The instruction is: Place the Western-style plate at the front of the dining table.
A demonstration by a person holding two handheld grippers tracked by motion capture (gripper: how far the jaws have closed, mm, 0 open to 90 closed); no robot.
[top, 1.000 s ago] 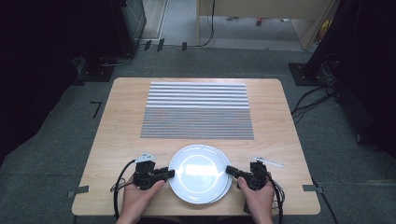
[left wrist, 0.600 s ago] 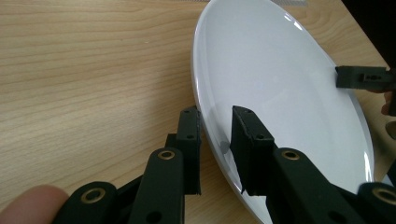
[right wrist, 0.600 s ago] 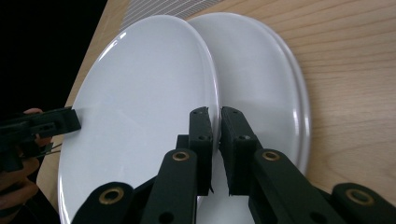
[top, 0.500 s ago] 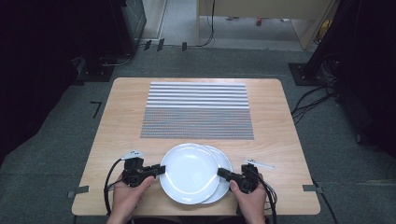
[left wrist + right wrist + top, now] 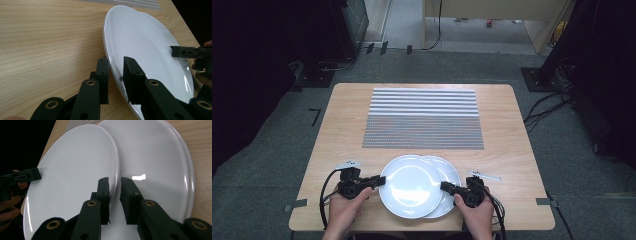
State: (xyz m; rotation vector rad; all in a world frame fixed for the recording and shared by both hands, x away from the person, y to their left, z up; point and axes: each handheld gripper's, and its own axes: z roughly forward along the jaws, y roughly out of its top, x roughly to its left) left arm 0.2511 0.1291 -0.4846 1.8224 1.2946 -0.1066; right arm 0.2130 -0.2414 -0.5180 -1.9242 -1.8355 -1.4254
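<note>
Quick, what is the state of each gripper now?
Left gripper: closed on the rim of the top plate.
Right gripper: jaws just opening, top plate's rim between them; grip cannot be told.

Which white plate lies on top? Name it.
The left plate: its whole round face shows, it overlaps the right plate, and both grippers' jaws stand at its rim.

A glossy round white upper plate (image 5: pixel 409 186) lies tilted and shifted left across a matching round white lower plate (image 5: pixel 451 176), which rests flat on the light wooden desk (image 5: pixel 347 115) near the middle of its front edge.
</note>
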